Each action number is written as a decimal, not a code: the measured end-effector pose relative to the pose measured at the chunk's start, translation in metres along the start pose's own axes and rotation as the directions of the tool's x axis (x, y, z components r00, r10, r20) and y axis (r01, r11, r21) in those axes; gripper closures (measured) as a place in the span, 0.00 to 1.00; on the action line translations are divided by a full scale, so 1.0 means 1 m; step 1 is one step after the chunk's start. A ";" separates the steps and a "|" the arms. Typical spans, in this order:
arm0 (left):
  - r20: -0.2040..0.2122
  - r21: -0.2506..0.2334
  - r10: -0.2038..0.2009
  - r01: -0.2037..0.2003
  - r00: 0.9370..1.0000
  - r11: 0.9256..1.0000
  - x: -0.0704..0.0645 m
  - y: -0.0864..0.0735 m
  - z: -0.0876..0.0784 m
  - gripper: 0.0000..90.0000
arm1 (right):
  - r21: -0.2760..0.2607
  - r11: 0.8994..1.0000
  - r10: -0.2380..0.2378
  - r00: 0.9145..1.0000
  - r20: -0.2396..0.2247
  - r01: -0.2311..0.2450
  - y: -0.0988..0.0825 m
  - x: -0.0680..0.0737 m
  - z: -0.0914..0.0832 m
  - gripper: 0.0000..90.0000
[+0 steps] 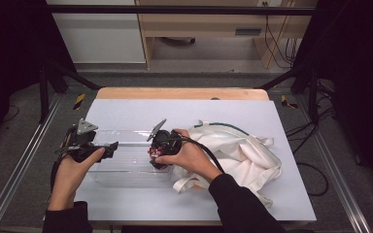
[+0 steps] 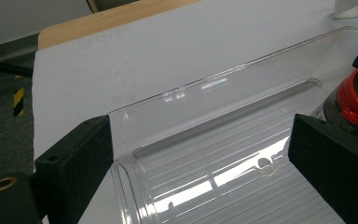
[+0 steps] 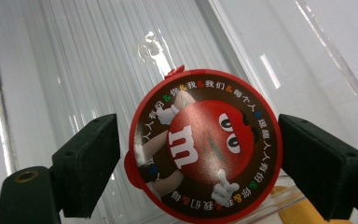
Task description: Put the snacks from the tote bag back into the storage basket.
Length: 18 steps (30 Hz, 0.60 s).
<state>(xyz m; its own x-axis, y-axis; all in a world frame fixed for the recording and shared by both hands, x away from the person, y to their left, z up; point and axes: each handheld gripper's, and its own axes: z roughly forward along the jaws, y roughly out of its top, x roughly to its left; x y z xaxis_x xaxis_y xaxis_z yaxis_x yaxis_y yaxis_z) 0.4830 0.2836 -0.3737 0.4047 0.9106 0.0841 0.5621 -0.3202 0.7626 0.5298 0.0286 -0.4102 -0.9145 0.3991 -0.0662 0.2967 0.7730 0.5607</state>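
We are putting a round candy tub point(image 3: 205, 144) into a clear plastic bin point(image 1: 126, 162). In the high view the bin is lying in the lower middle of the frame, on the white table cover point(image 1: 141, 114), and the tub is at the bin's right end.

Our right gripper point(image 1: 158, 158) is pointing down at the tub. In the right gripper view its two black pads point(image 3: 91, 163) are standing on both sides of the red lid, a bit away from it, so this claw is open and is not squeezing the tub. Our left gripper point(image 1: 109, 148) is at the left end of the bin. Its claw is open too and holding nothing, with the bin rim point(image 2: 214, 81) between its pads.

What could go wrong? We think a pad could bump the lid as we are lifting the claw, and the tub could tip over. The bin is smooth, so it could slide if we knock it.

The tub is standing up, its lid facing the ceiling. The bin's long side is running left to right. A white cloth bag point(image 1: 238, 150) is lying at the right.
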 end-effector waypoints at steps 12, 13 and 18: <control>-0.004 -0.005 -0.012 0.012 1.000 1.000 0.003 -0.001 -0.002 0.07 | -0.081 0.997 0.005 1.000 0.015 -0.004 -0.001 -0.001 -0.027 0.13; -0.005 -0.005 -0.012 0.012 1.000 1.000 0.003 -0.001 -0.003 0.07 | -0.086 0.996 0.007 1.000 0.016 -0.005 -0.001 -0.002 -0.029 0.13; -0.009 -0.003 -0.008 0.008 1.000 1.000 0.003 -0.001 -0.003 0.07 | -0.125 0.992 0.038 0.999 0.025 -0.035 -0.009 -0.006 -0.047 0.12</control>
<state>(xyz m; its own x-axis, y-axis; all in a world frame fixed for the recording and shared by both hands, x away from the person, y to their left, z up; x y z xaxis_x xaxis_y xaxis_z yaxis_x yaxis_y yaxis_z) 0.4815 0.2870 -0.3722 0.3933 0.9156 0.0836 0.5632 -0.3118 0.7652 0.5195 -0.0036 -0.3759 -0.8954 0.4404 -0.0648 0.2919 0.6909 0.6614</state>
